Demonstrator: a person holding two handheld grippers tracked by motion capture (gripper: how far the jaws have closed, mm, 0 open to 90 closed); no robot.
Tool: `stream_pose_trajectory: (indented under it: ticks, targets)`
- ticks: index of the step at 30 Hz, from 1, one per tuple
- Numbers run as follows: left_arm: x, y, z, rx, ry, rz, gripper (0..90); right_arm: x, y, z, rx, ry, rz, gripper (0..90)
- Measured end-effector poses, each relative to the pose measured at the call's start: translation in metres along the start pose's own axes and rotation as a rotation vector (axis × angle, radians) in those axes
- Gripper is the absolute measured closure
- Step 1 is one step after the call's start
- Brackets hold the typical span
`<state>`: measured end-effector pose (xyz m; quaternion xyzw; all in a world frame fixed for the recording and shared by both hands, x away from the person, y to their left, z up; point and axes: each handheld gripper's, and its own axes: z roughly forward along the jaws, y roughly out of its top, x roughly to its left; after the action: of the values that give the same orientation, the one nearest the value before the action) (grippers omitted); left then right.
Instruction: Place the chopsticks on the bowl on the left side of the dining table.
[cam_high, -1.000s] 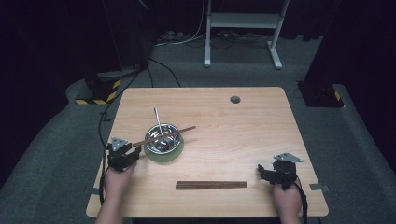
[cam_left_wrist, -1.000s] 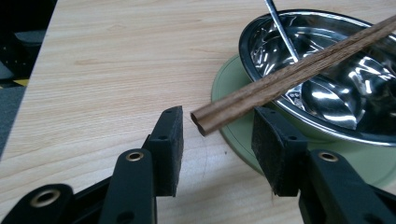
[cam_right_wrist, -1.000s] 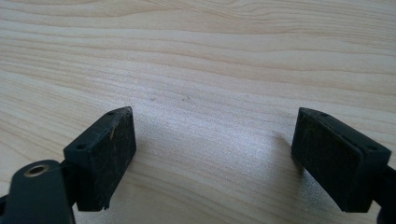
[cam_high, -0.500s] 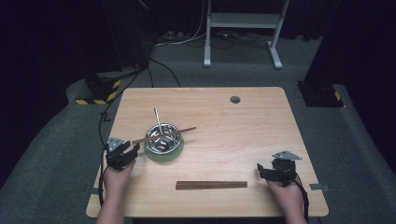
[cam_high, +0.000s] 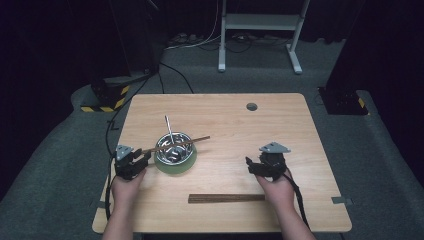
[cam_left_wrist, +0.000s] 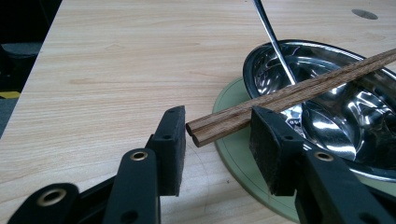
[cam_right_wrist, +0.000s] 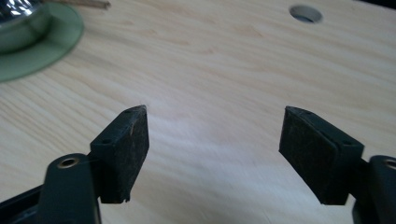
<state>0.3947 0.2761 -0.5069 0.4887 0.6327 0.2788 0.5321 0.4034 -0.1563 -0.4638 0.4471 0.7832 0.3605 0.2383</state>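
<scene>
A steel bowl (cam_high: 182, 151) stands on a green plate (cam_high: 186, 165) at the table's left, with a spoon (cam_high: 168, 126) leaning in it. A pair of wooden chopsticks (cam_high: 199, 140) lies across the bowl's rim. My left gripper (cam_high: 145, 159) is just left of the bowl. In the left gripper view the chopsticks' (cam_left_wrist: 289, 93) near ends lie between the open jaws of that gripper (cam_left_wrist: 217, 135), close to the right pad. My right gripper (cam_high: 250, 166) hovers over bare wood at the right; its jaws (cam_right_wrist: 215, 135) have just been closing and hold nothing.
A second pair of chopsticks (cam_high: 226, 198) lies flat near the front edge, between my two hands. A round cable hole (cam_high: 251, 106) sits at the back of the table (cam_high: 280, 125). Dark floor, cables and a white stand lie beyond.
My right hand has moved left and away from the front edge, rising off the table. The left hand, bowl and chopsticks have stayed put.
</scene>
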Motion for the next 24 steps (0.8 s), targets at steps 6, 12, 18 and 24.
stream_pose_trajectory:
  ticks: [6, 12, 18, 24]
  targets:
    - [-0.001, 0.0, 0.0, -0.003, -0.021, -0.009, 55.9, 0.025, 0.025, 0.028, -0.015, 0.045, -0.033, 28.5]
    - [-0.005, -0.001, 0.002, -0.023, -0.04, -0.026, 55.7, 0.05, 0.043, 0.061, -0.019, 0.091, -0.081, 28.9]
    - [-0.005, -0.001, 0.002, -0.022, -0.04, -0.031, 55.5, 0.07, 0.057, 0.095, -0.01, 0.132, -0.116, 30.2]
    - [-0.007, -0.003, 0.005, -0.026, -0.046, -0.045, 55.4, 0.084, 0.067, 0.119, -0.017, 0.163, -0.137, 32.8]
